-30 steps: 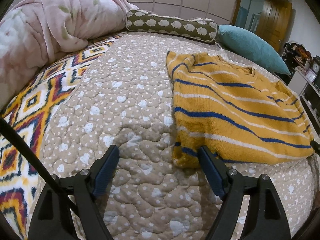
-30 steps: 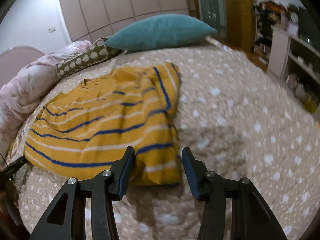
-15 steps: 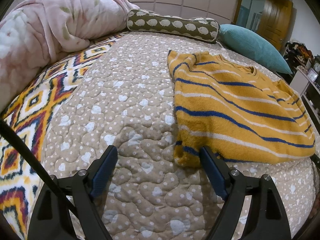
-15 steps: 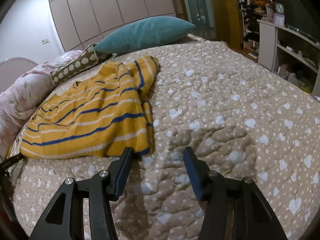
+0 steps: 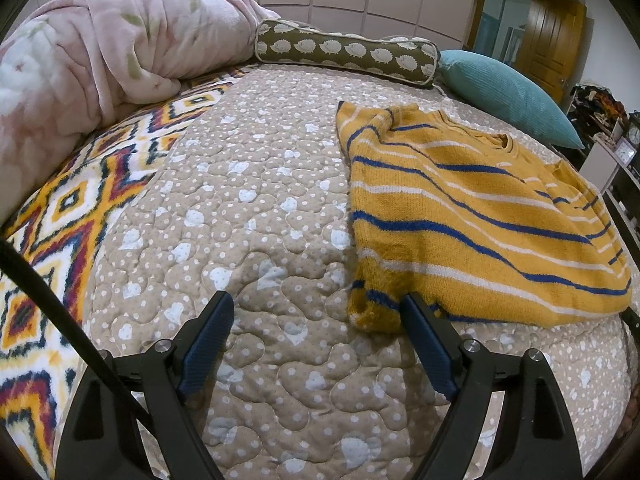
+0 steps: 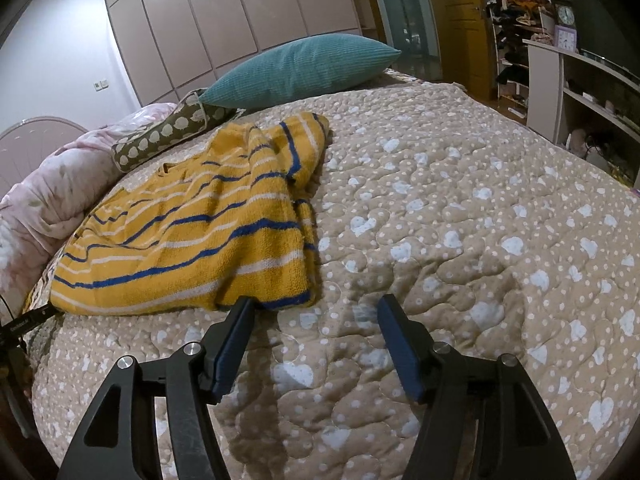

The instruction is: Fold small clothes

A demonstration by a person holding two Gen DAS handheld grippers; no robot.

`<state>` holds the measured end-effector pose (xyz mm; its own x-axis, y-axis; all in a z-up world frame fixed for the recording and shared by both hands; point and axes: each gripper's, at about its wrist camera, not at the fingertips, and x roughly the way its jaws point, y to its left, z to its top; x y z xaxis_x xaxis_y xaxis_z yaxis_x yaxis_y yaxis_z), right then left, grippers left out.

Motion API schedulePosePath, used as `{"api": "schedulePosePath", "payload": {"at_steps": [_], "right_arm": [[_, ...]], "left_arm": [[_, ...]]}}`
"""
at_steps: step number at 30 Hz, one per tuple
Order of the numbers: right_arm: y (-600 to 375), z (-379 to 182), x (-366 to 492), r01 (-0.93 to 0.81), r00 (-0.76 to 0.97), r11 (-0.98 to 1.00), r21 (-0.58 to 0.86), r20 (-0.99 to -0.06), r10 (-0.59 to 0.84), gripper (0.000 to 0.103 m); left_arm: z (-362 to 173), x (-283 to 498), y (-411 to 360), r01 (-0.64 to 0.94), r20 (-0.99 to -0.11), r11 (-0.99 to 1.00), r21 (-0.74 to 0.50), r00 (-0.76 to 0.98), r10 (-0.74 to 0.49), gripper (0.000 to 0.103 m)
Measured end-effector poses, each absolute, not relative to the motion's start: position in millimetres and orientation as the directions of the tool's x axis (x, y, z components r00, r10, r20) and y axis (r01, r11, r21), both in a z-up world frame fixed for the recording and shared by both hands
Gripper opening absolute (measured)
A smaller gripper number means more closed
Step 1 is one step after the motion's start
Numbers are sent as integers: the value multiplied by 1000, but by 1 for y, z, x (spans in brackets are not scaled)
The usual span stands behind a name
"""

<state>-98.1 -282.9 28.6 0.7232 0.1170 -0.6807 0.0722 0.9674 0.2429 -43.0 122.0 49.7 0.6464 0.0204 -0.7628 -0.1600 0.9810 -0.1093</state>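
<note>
The only things here that hold anything are the white shelves (image 6: 576,92) at the far side of the room, seen from the right wrist, and their contents are too small and dim to name beyond what looks like heaped clothes and two clocks (image 6: 565,14). One sweater (image 5: 472,216), yellow with blue and white stripes, lies on the bed's quilt (image 5: 256,208), partly folded, with one sleeve turned in over its body at the end toward the pillows. There are two pillows: a long olive bolster (image 5: 344,50) with a pale animal print, and a teal pillow (image 6: 296,68) just beside it. One pink comforter (image 5: 96,48) is bunched at the head of the bed, resting on one blanket (image 5: 56,216) with a zigzag pattern of orange, red and white. The left gripper (image 5: 316,312) has its jaws spread wide and holds nothing; its right finger sits just at the near corner of the sweater's hem. The right gripper (image 6: 314,312) is likewise spread and empty, its left finger at the opposite near corner of the hem. The quilt is tan, dotted with white spots and pale hearts. Behind the bed stands a wall of pale cabinet doors (image 6: 208,28), with a wooden door (image 6: 460,20) to one side.
</note>
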Motion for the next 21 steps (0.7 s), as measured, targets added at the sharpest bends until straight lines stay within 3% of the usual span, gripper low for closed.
{"api": "schedulePosePath", "payload": {"at_steps": [21], "right_arm": [[-283, 28, -99, 71, 725, 967, 243, -679, 118, 69]], "left_arm": [[46, -58, 110, -189, -767, 981, -47, 636, 86, 90]]}}
